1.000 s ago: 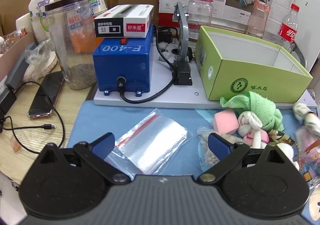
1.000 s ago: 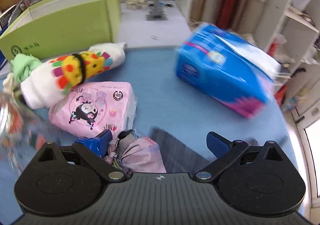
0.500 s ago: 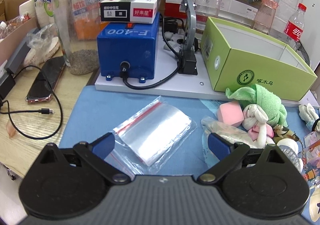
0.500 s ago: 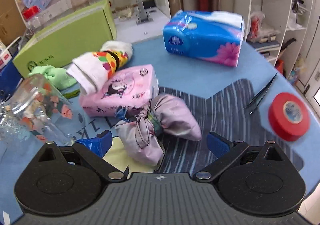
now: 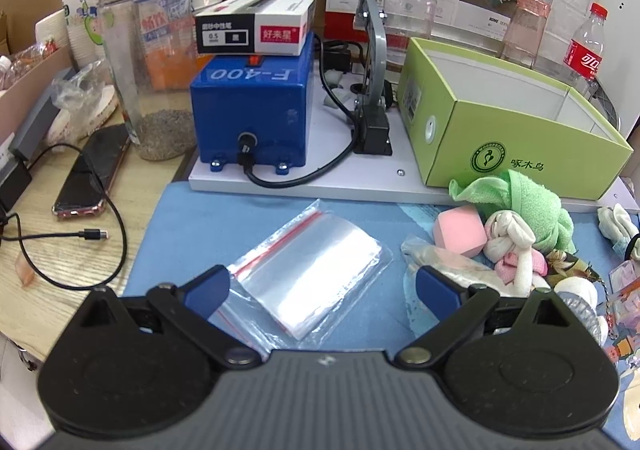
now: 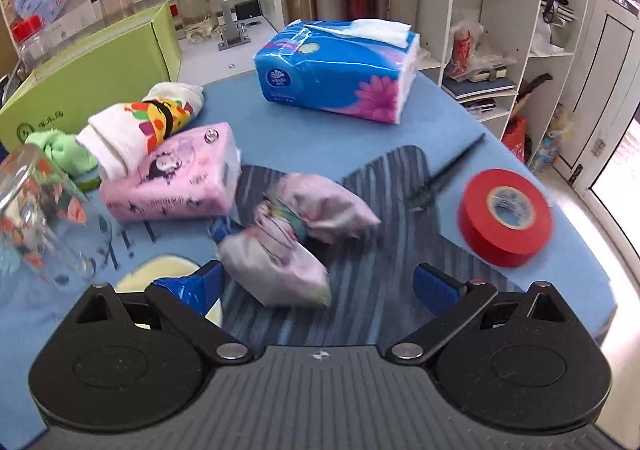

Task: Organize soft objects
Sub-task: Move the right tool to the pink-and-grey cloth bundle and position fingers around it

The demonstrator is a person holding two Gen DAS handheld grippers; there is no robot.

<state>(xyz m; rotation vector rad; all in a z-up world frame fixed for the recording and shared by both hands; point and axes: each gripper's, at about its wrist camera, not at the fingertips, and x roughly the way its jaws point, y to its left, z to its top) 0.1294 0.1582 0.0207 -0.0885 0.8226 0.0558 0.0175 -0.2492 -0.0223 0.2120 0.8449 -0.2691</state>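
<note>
The right gripper (image 6: 318, 288) has its jaws wide apart and holds nothing. A knotted pink cloth bundle (image 6: 296, 238) lies on the blue mat (image 6: 420, 121) just in front of it. The near lump of the bundle sits between the two blue fingertips (image 6: 204, 284), closer to the left one. The bundle is long, and it runs from near left to far right, with the knot in the middle. It looks a bit blurry.

Just behind the bundle on the left lies a pink tissue pack (image 6: 172, 183). A rolled white sock with bright spots (image 6: 144, 125) rests on top of that pack. A green towel (image 6: 60, 151) peeks out beside the sock. Farther back is a blue tissue pack (image 6: 340, 69), and a green box (image 6: 92, 73) stands behind the sock. A red tape roll (image 6: 506, 215) sits to the right, well apart from the bundle. A clear glass (image 6: 36, 209) is at the left edge.

The left gripper (image 5: 322, 288) also has its jaws wide and holds nothing. A clear zip bag (image 5: 312, 270) lies flat on the mat between its fingertips, tilted, with its red strip at the far left. To the right are a pink sponge block (image 5: 460, 232), the green towel (image 5: 528, 203) and a knotted white and pink cloth (image 5: 512, 250), all touching. The open green box (image 5: 516, 153) stands just behind them. A blue machine (image 5: 252, 109) and a tall clear jar (image 5: 150, 61) stand farther back on the left.
</note>
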